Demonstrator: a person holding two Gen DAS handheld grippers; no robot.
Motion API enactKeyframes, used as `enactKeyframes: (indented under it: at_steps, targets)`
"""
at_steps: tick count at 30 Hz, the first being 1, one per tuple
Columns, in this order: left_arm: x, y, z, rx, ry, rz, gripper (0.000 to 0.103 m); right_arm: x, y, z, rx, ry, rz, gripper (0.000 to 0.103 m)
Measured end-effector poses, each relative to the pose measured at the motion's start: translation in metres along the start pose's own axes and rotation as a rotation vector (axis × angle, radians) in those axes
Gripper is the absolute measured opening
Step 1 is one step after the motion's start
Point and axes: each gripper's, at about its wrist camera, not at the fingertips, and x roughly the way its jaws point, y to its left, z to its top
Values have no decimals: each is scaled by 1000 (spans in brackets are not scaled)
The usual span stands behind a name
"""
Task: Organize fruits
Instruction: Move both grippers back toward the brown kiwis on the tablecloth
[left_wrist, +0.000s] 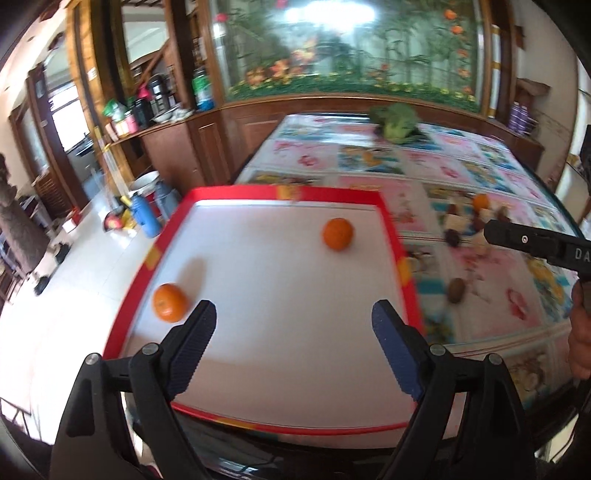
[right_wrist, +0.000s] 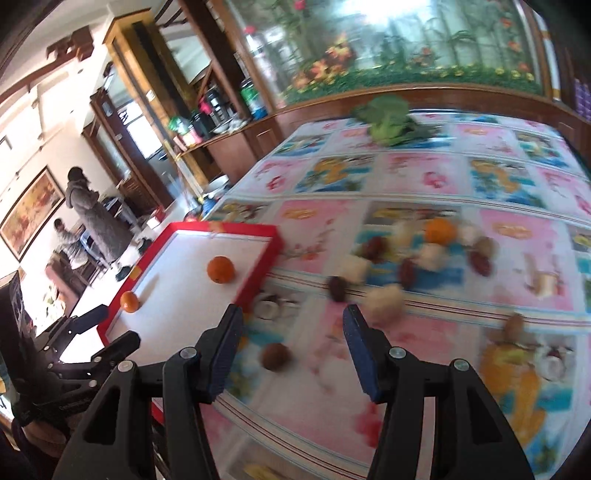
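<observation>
The flowered tablecloth (right_wrist: 424, 177) covers the whole table, and the red-rimmed tray (left_wrist: 388, 218) sits at its left edge, presumably as the collecting spot. Two oranges (left_wrist: 337, 234) already lie in the tray, well apart. The left gripper (left_wrist: 293, 321) hangs wide and empty over the tray. The right gripper (right_wrist: 293, 325), equally wide, faces a brown fruit (right_wrist: 275, 356). Only its camera shows the scattered pile (blurred) with a third orange (right_wrist: 440, 230).
</observation>
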Motion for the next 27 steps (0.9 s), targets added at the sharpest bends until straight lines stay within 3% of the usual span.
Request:
enactKeyframes:
  at_steps: [6, 9, 14, 19, 24, 27]
  targets:
    - [-6, -58, 8, 112, -11, -130, 87, -40, -54, -15, 52, -63, -124, 56]
    - [-1, -83, 9, 144, 12, -211, 87, -45, -78, -23, 89, -51, -173, 56]
    - [15, -115, 7, 181, 66, -268, 87, -39, -104, -31, 123, 0, -225, 56]
    - [32, -127, 4, 197, 112, -263, 87, -25, -109, -23, 131, 8, -222, 56]
    - [47, -126, 5, 185, 152, -266, 87, -2, -111, -15, 119, 42, -289, 54]
    - [56, -124, 6, 169, 173, -275, 87, 8, -115, -12, 134, 62, -297, 40]
